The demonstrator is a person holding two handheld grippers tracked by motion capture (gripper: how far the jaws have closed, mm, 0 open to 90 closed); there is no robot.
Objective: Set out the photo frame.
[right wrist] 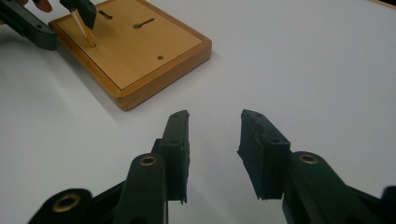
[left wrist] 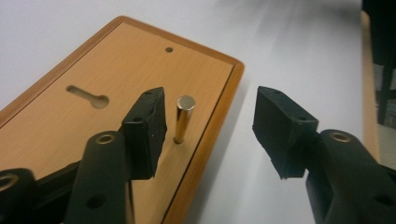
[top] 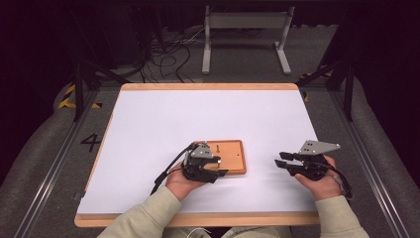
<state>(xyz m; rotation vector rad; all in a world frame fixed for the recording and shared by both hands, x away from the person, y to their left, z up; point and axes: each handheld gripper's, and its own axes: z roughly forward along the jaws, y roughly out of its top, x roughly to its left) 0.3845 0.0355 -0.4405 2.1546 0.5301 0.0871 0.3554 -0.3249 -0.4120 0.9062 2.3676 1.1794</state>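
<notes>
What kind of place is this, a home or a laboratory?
Probably a laboratory or recording room. A white table stands in a metal frame, loose cables lie on the grey floor behind, and a wooden board holds a brass pin.

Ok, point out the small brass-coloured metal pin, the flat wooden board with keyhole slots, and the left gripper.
small brass-coloured metal pin (left wrist: 182, 120): left gripper view, middle of its upright shaft.
flat wooden board with keyhole slots (right wrist: 140, 51): right gripper view, bare top face.
left gripper (left wrist: 208, 122): left gripper view, midway between its open fingertips.

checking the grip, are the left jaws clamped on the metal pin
No, the metal pin stands upright in the wooden board between the left gripper's open jaws, with a gap on each side.
</notes>
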